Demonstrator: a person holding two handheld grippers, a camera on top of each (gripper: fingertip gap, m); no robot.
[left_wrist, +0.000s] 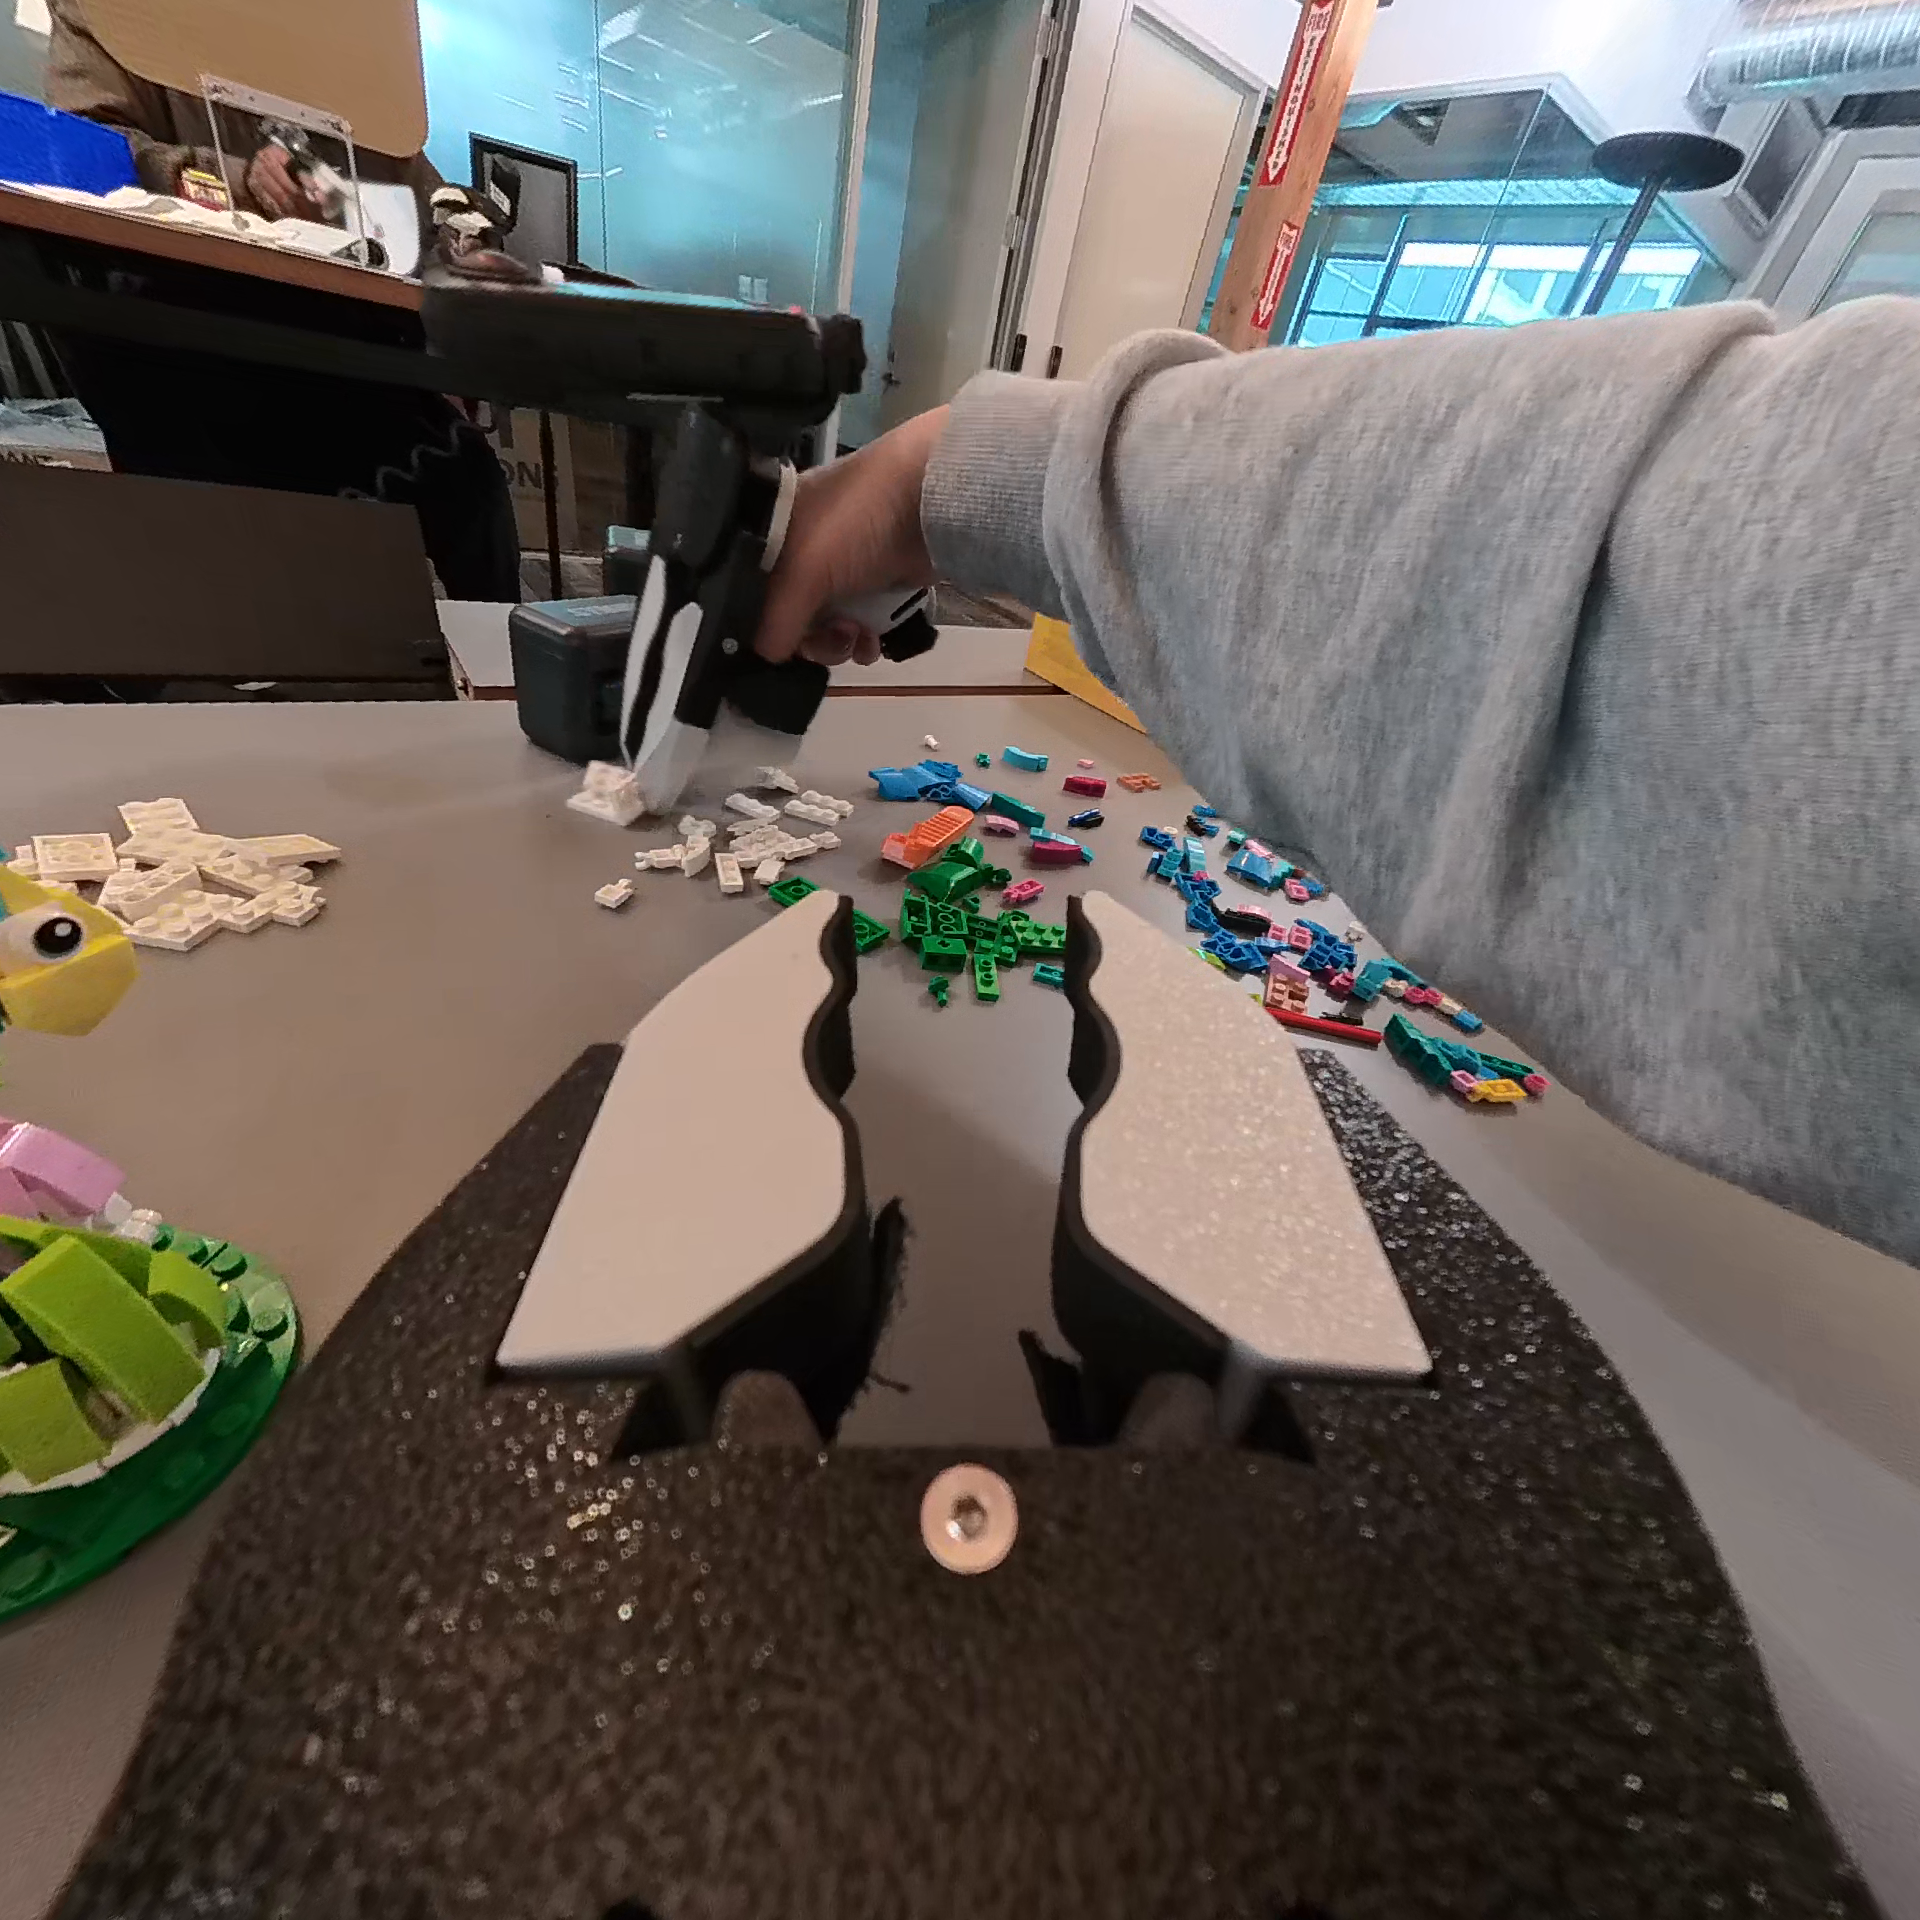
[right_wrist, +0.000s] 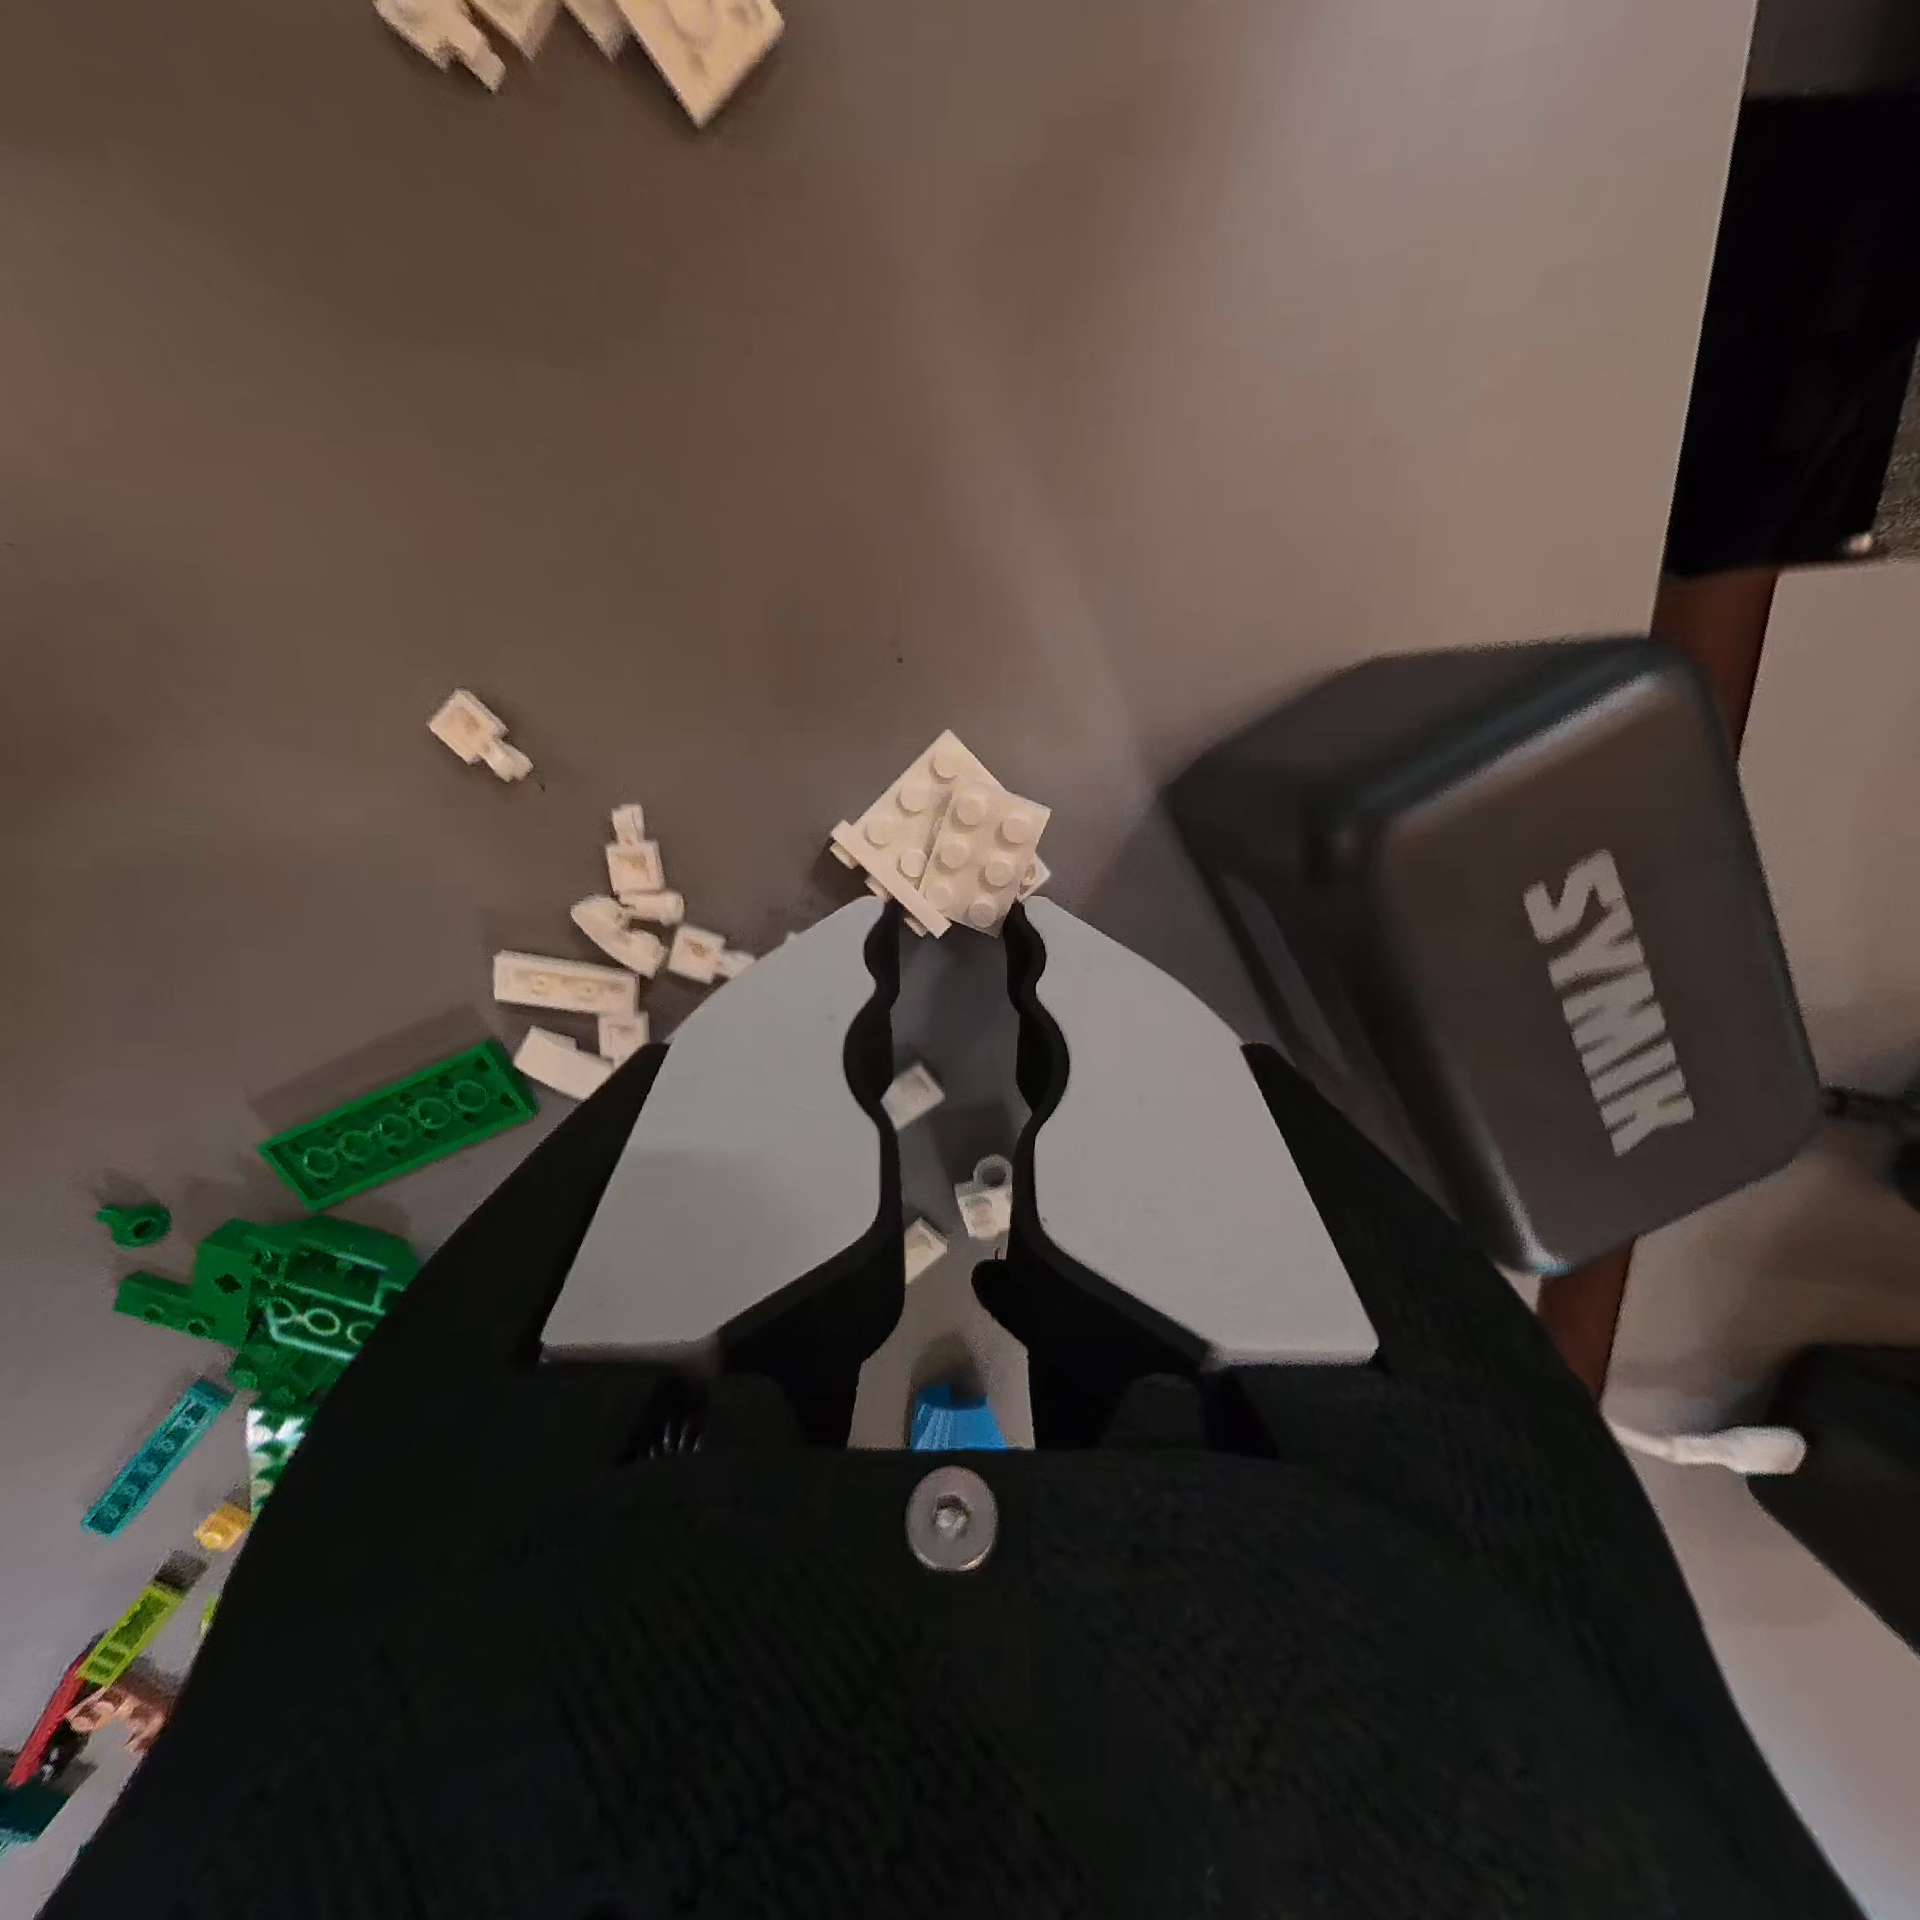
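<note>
Right claw (right_wrist: 951, 914) clamps white plates (right_wrist: 951, 831) by their 6 o'clock edge, needing firm squeeze; left claw (left_wrist: 961, 935) hangs apart, bare.

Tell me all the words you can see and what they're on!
Big white letters on the dark grey box, on its lid: readable, but I don't repeat writing.
White letters on red signs down the wooden post: small.
Label on the far table's small red item: too blurred.
</note>
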